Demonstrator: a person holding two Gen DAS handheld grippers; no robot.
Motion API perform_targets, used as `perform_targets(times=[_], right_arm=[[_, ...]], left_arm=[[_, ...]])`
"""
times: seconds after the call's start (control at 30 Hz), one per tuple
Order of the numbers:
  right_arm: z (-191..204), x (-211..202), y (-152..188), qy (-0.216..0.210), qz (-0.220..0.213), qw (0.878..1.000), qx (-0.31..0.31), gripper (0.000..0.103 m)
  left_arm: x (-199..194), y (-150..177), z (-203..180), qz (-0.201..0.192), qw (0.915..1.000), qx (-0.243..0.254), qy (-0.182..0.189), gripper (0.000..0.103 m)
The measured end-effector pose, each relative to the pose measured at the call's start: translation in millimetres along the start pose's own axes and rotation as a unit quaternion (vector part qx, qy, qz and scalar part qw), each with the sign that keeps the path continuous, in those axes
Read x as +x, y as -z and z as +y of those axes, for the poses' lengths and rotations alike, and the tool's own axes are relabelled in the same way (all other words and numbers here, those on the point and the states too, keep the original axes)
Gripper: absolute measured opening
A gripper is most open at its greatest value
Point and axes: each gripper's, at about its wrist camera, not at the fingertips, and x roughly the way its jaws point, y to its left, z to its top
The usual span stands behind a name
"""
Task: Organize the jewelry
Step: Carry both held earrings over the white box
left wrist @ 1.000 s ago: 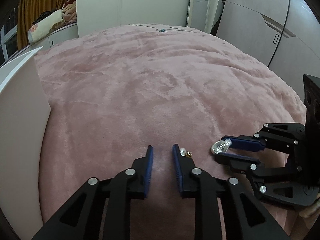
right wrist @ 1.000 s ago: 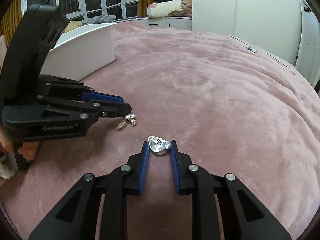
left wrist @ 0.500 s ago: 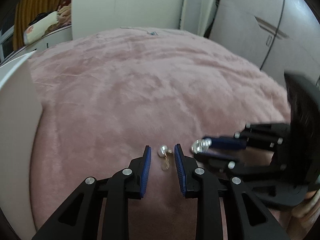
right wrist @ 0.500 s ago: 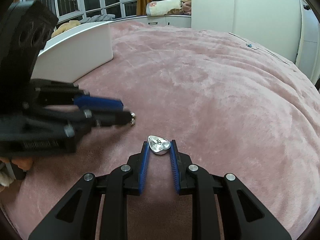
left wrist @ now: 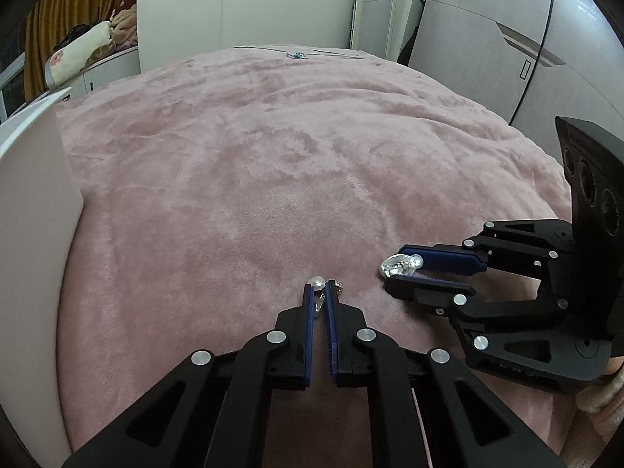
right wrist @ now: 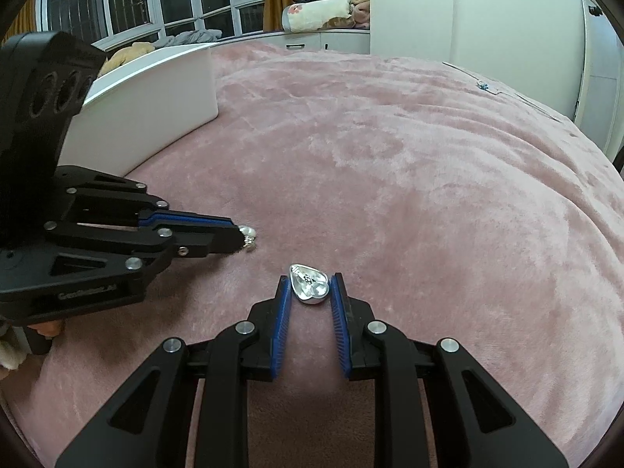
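Note:
A pearl earring [left wrist: 316, 281] sits at the tips of my left gripper [left wrist: 319, 288], whose jaws are just closing tight on it, low over the pink plush blanket [left wrist: 292, 175]. From the right wrist view the same earring [right wrist: 249, 234] pokes out of the left gripper [right wrist: 240, 237]. My right gripper [right wrist: 310, 284] is shut on a silver heart-shaped piece [right wrist: 309, 285], held just above the blanket. In the left wrist view that heart [left wrist: 397, 265] shows between the right gripper's [left wrist: 394, 271] blue pads, a short way right of the earring.
A white curved box wall [left wrist: 35, 214] stands at the left of the blanket and also shows as a white box [right wrist: 156, 97]. A small blue-stoned piece on a thin chain [left wrist: 298, 54] lies at the far edge. Wardrobe doors stand beyond the bed.
My left gripper shifted right over the earring, then its jaws came together on it. The right gripper kept still, holding the heart.

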Motion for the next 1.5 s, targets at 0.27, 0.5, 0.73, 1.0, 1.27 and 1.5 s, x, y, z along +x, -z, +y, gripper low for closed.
perform_targets(times=[0.27,0.5,0.73,1.0,1.27,1.5], right_arm=[[-0.2,-35.7,-15.8,0.015,-0.035,0.999,0.007,0.019],[11.0,-81.9,-44.9,0.025,-0.080,0.996,-0.005,0.019],[39.3,-121.4,-76.9,0.028,-0.120,0.992,-0.038,0.019],[27.2,-99.5,-69.3,0.033,-0.082,0.996,0.005,0.047],[12.6,-43.9,-30.8,0.036,-0.012,0.999,0.026,0.045],[9.2,-1.3,-15.8,0.028,0.027,0.999,0.021,0.029]], left_arm=[[-39.9,-0.7,-5.2,-0.017,0.9998,0.001,-0.010,0.010],[-92.9,-8.2,-16.4,-0.055,0.9984,0.008,-0.011,0.010],[-153.6,-15.3,-19.3,-0.099,0.9948,0.005,-0.021,0.010],[-191.6,-8.7,-5.2,-0.114,0.9925,0.000,-0.046,0.010],[-171.0,-11.2,-7.9,-0.104,0.9937,-0.008,-0.041,0.010],[-126.1,-9.0,-12.8,-0.073,0.9967,-0.012,-0.033,0.010]])
